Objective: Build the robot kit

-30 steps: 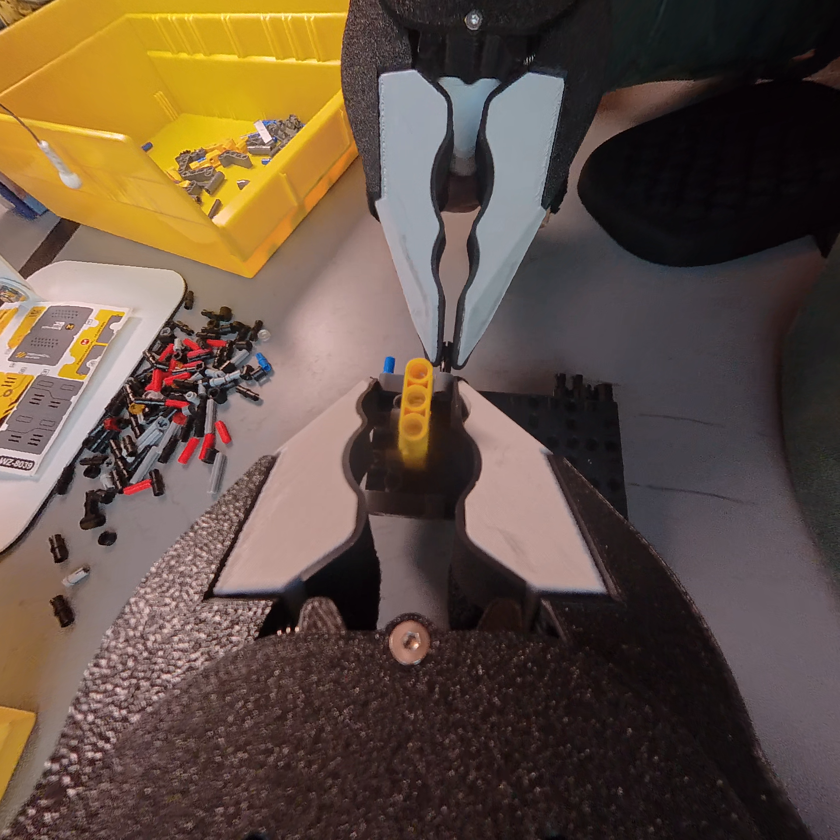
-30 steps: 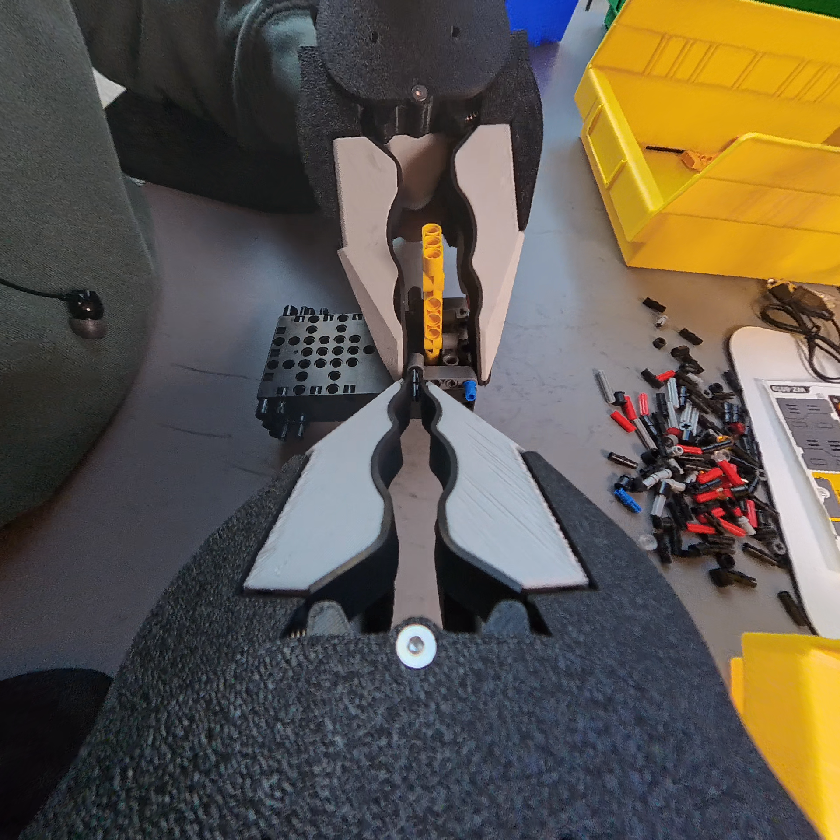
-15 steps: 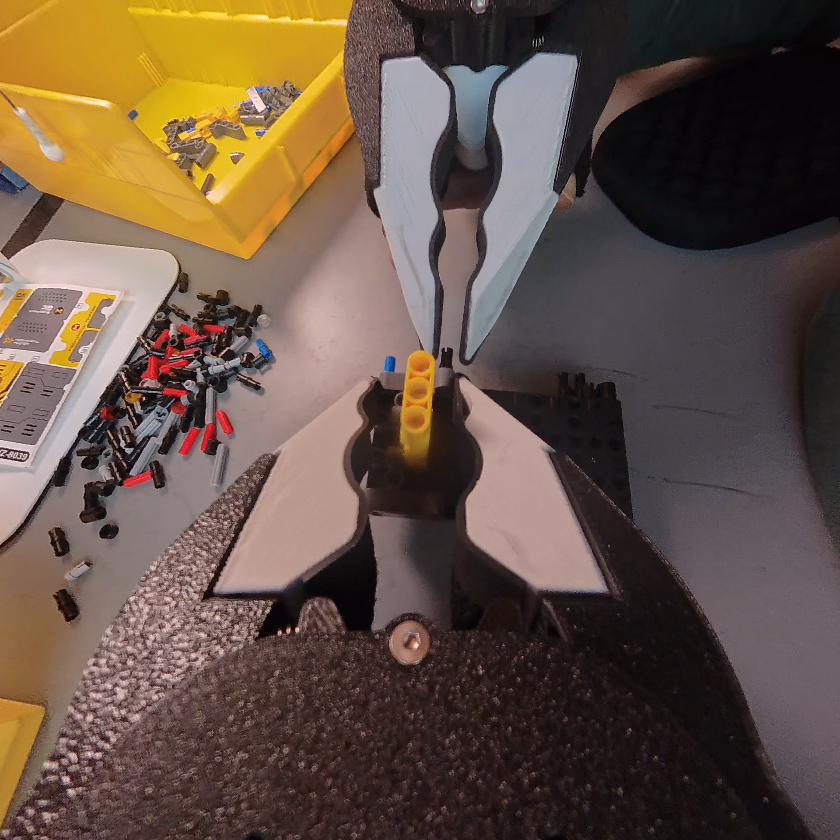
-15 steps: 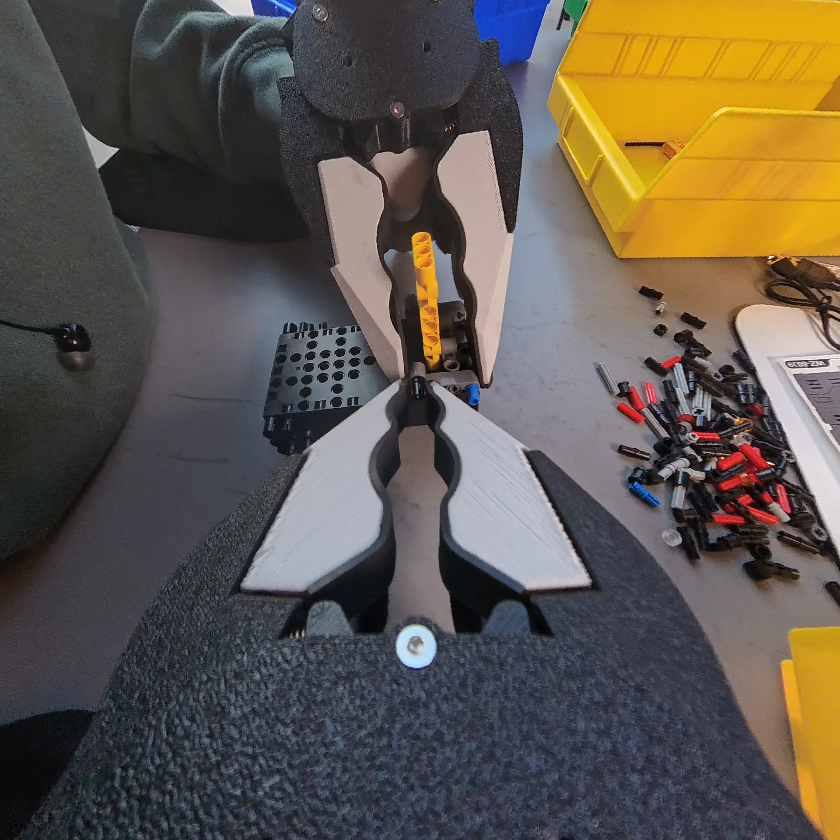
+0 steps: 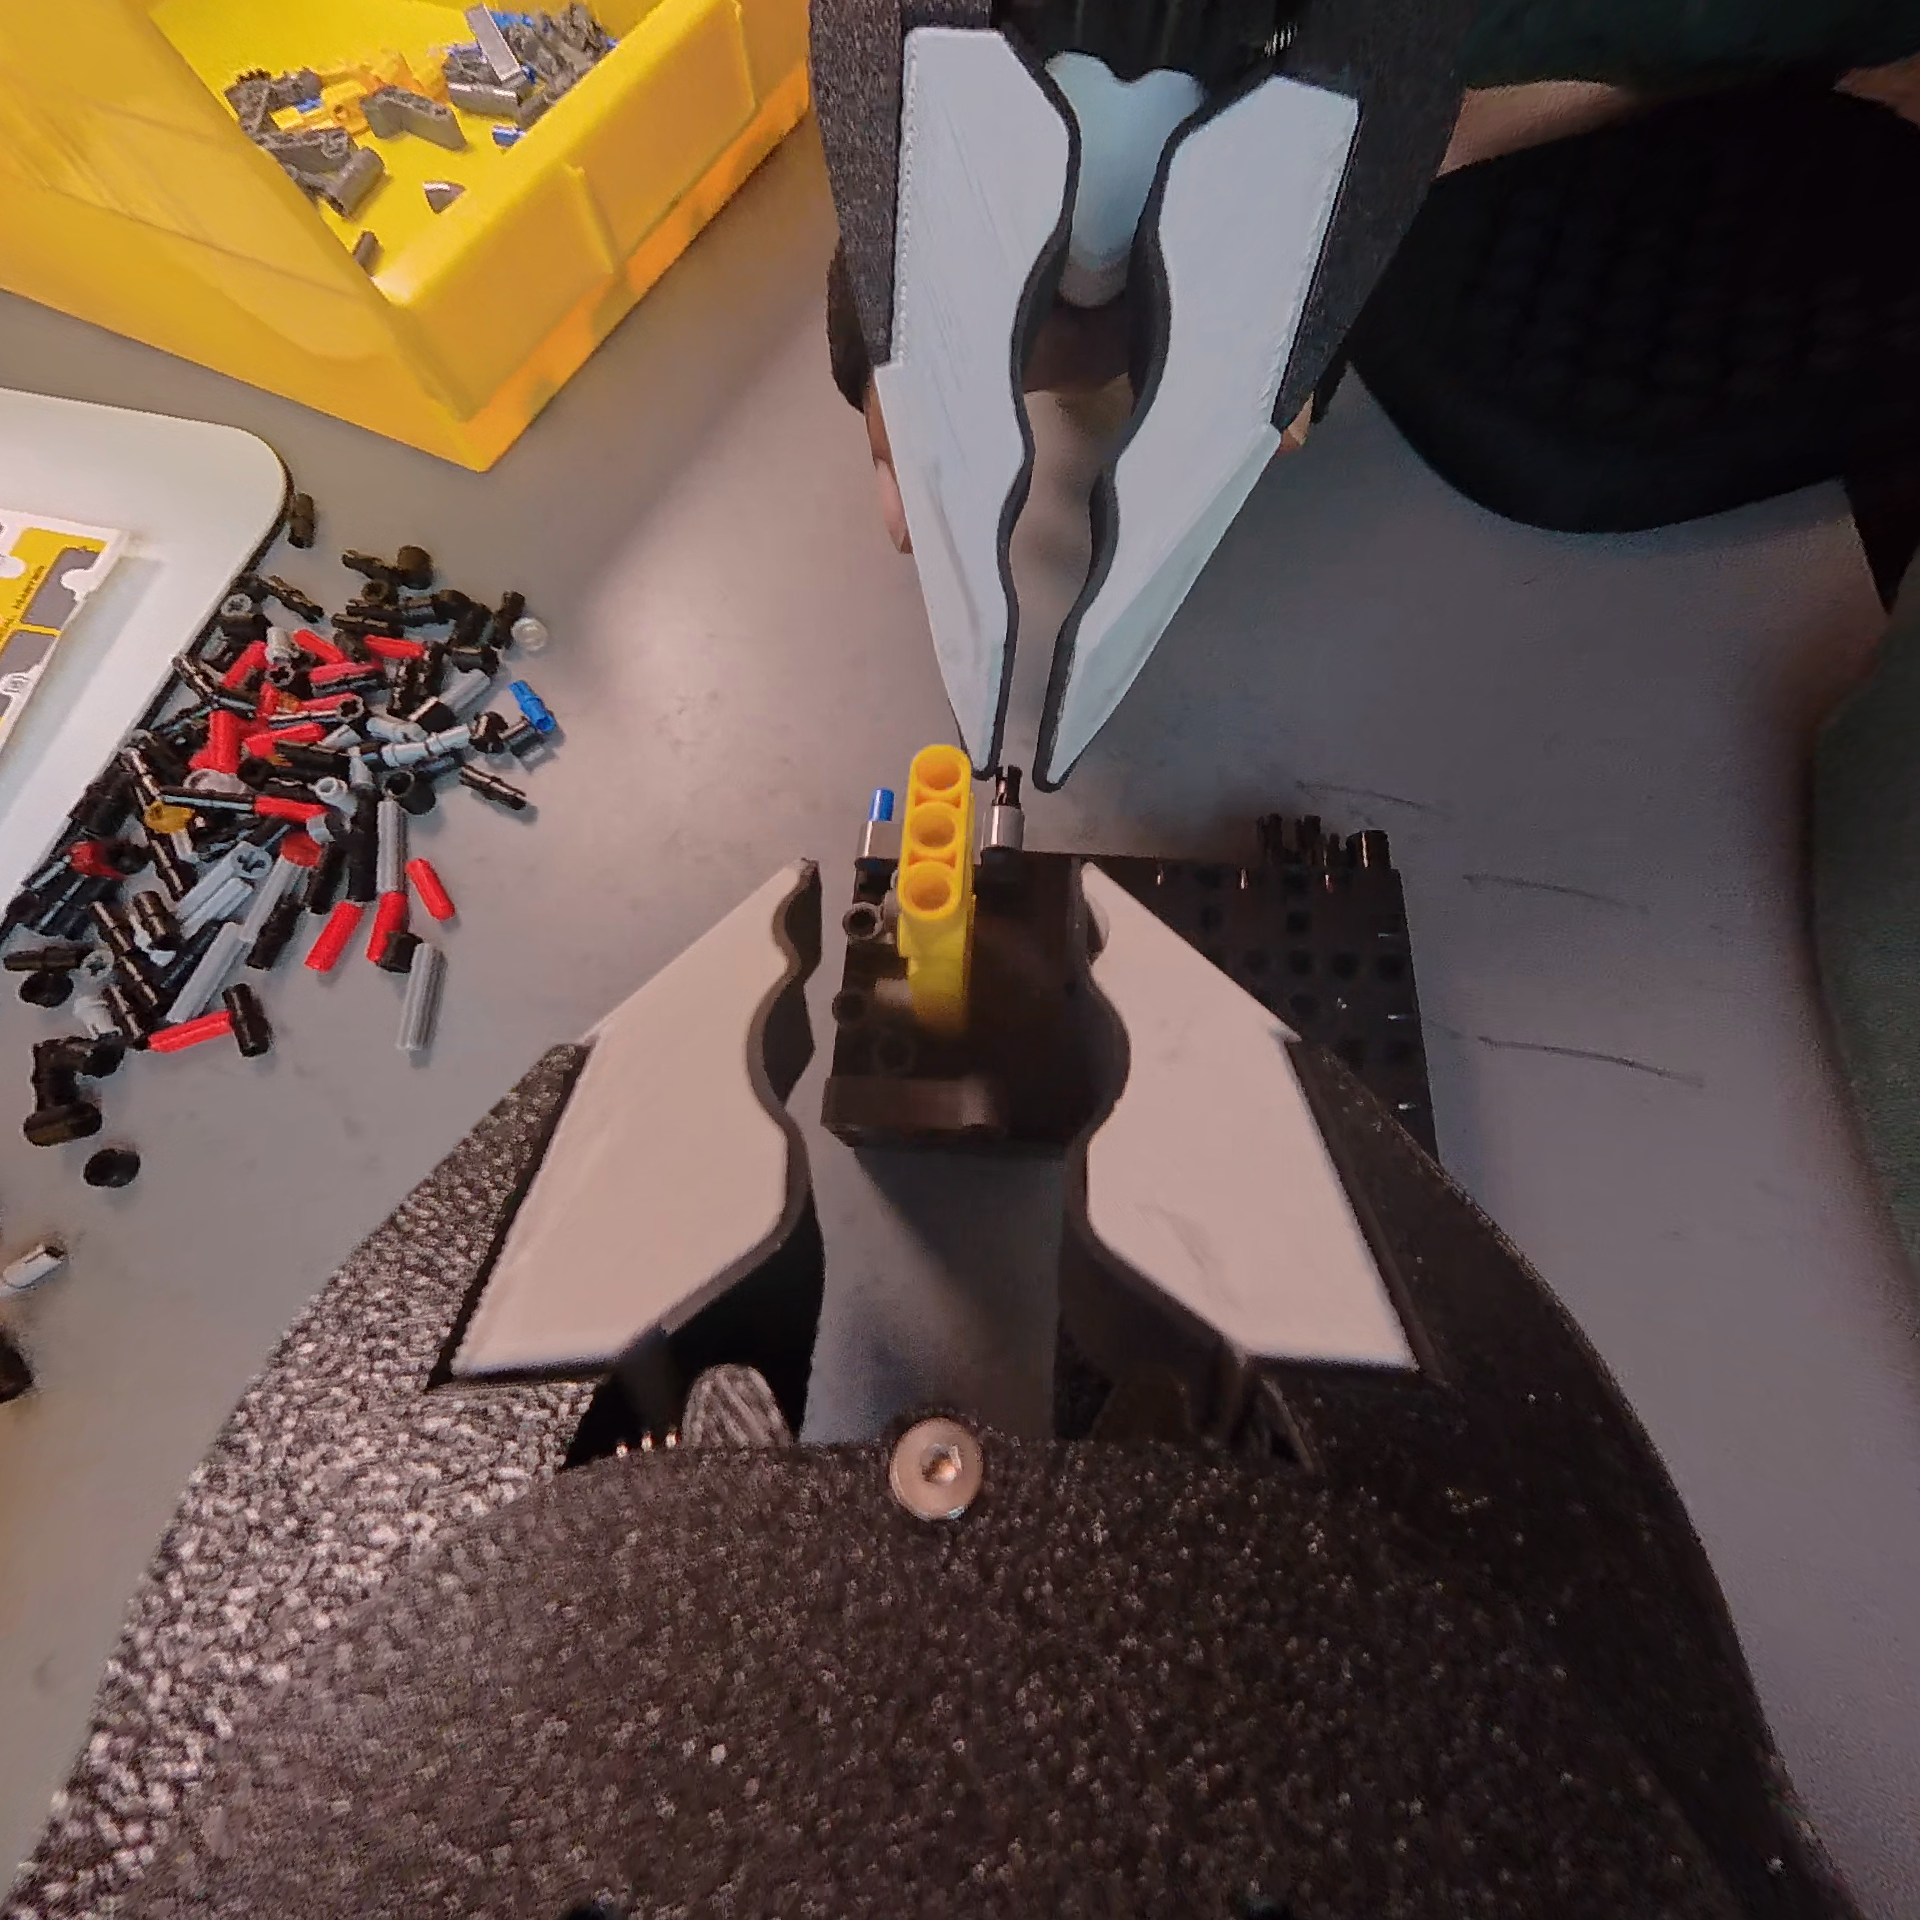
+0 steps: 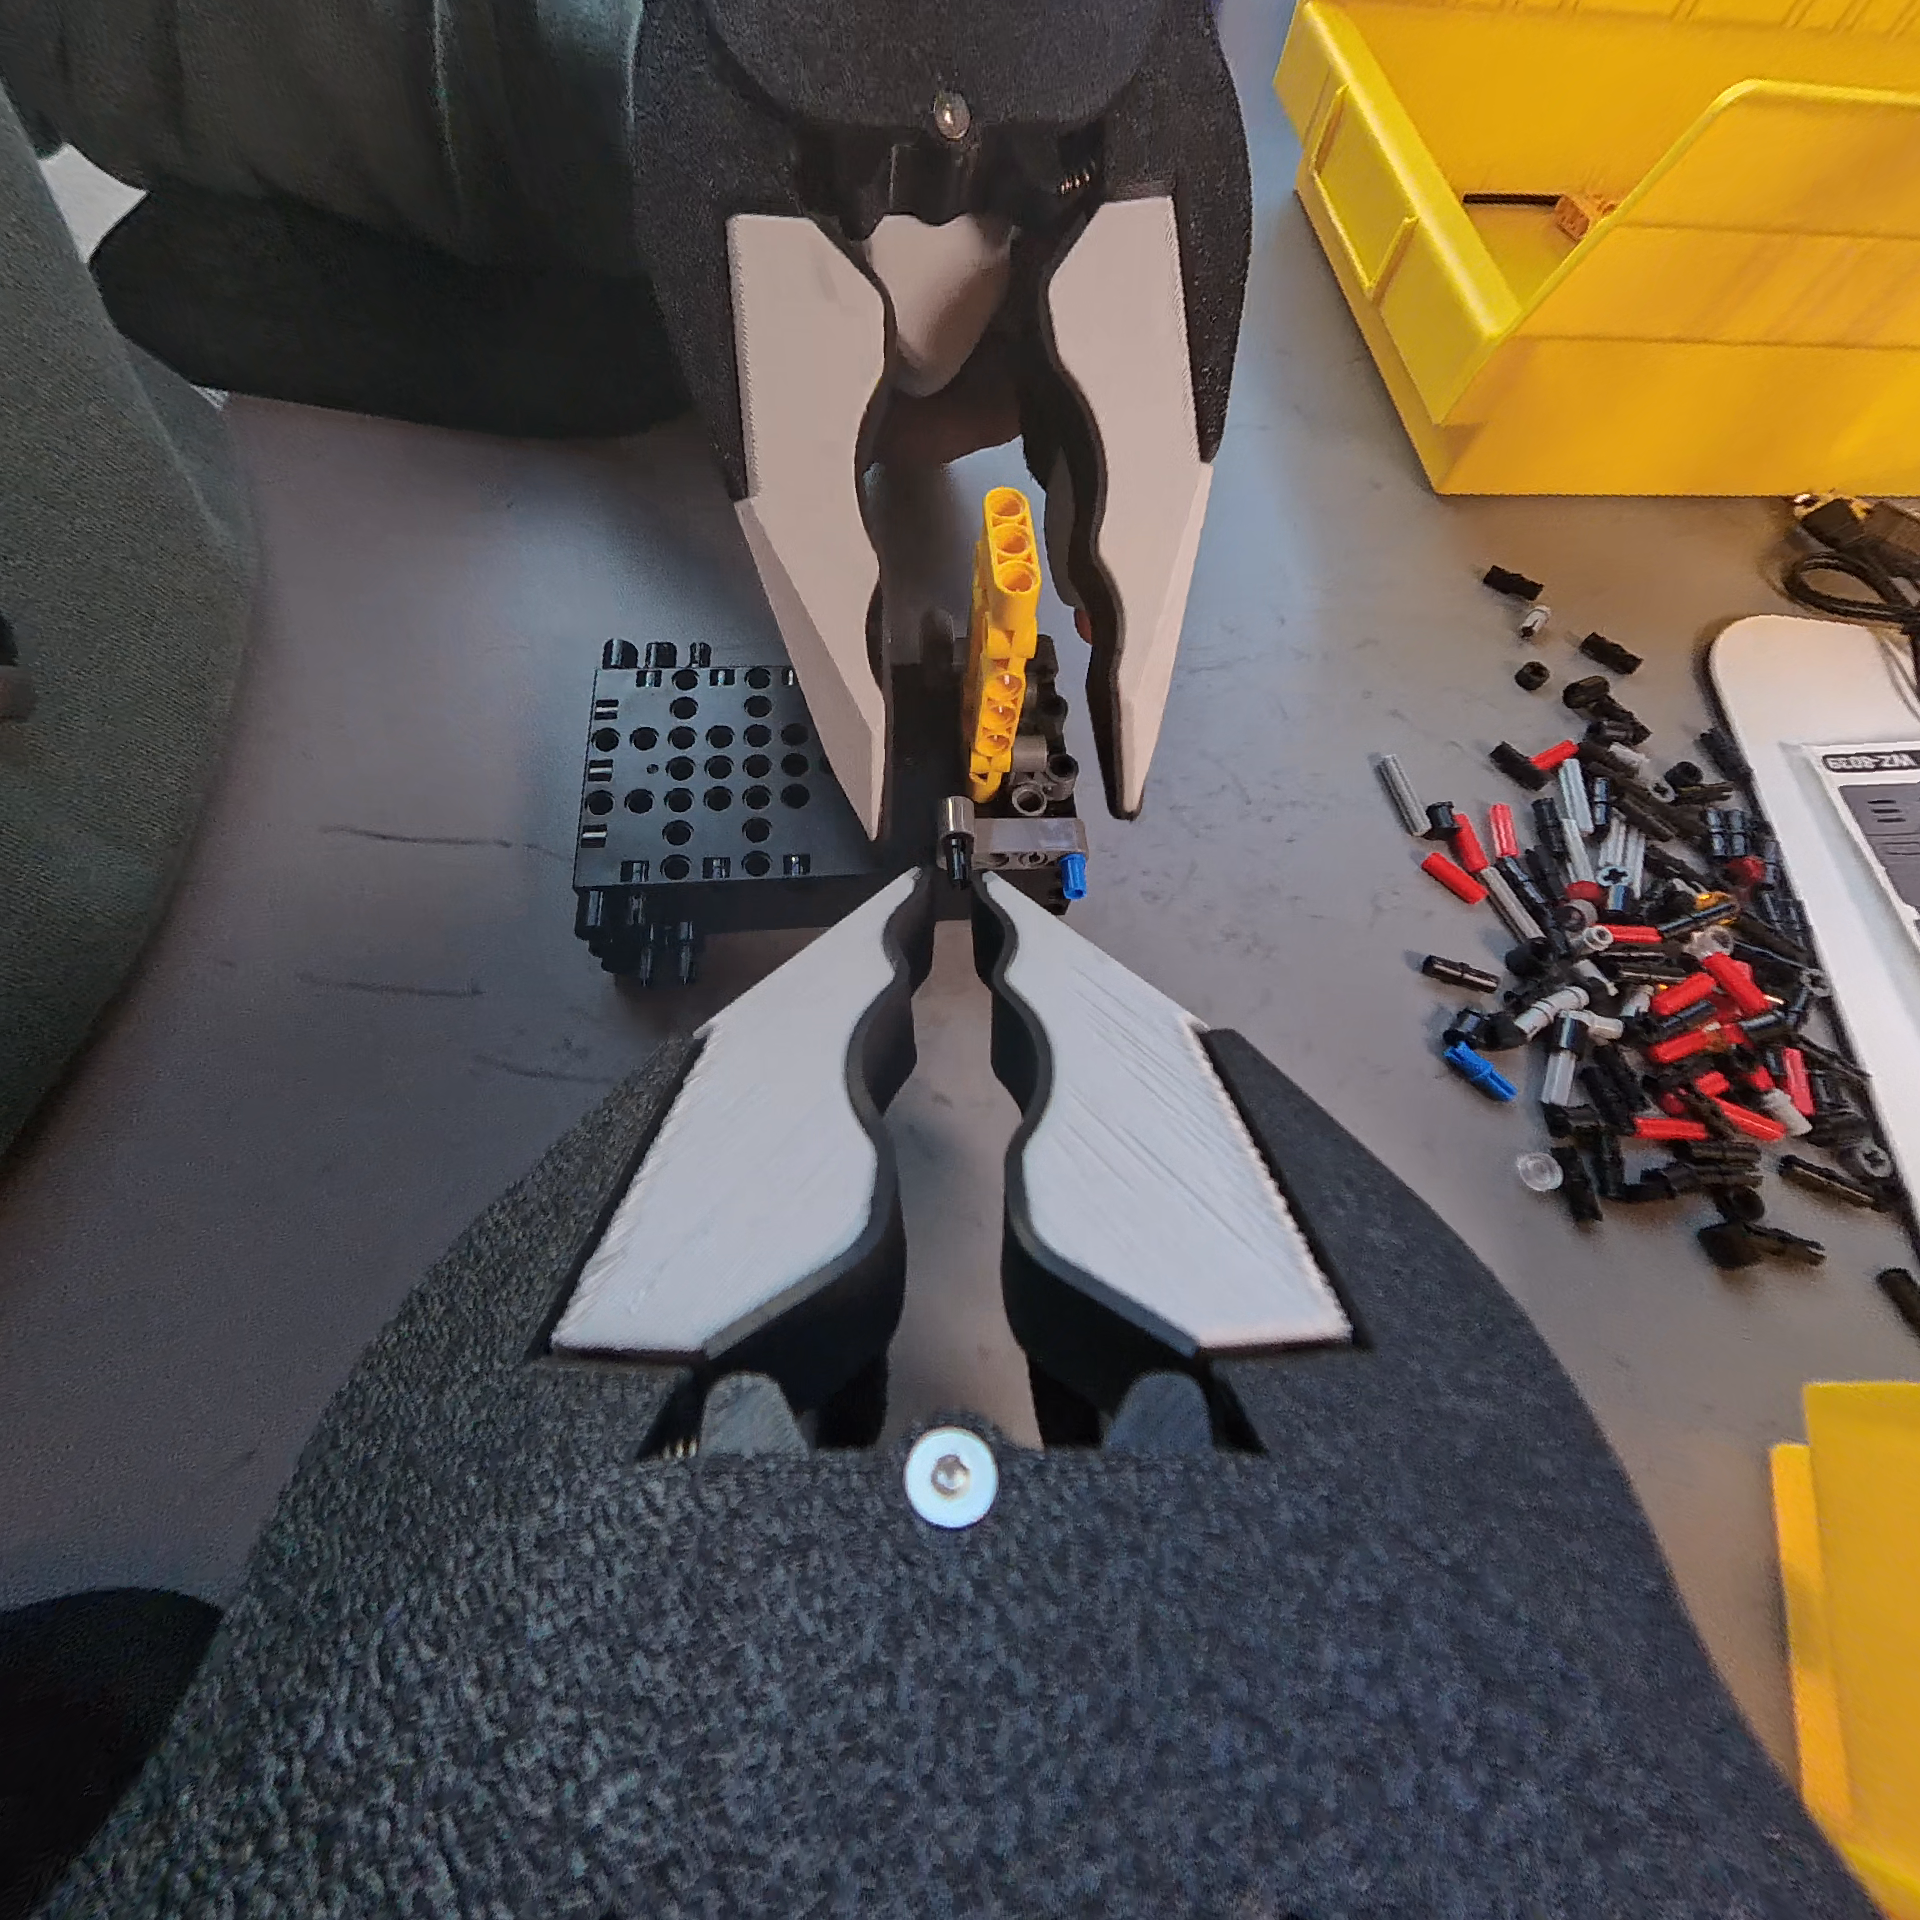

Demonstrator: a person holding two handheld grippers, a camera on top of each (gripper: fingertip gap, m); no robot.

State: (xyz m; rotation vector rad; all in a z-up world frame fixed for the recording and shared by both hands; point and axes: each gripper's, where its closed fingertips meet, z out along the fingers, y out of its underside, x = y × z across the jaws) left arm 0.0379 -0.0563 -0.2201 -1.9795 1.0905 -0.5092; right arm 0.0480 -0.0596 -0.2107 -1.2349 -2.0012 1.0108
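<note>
Two grippers tip to tip: left gripper (image 5: 945, 883) spread wide, clear of the small black assembly (image 5: 925, 1070) with its upright yellow beam (image 5: 938, 883); right gripper (image 6: 948, 883) slightly parted, gripping nothing, tips flanking a black pin (image 6: 953, 844). Beside: black perforated plate (image 6: 696, 779), loose pins (image 6: 1662, 977), yellow bin (image 5: 312, 187).

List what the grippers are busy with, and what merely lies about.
At the grippers: left gripper, open around the black assembly with yellow beam; right gripper, tips at the black pin.
Lying about: black holed plate; pile of small pins; yellow bin.
</note>
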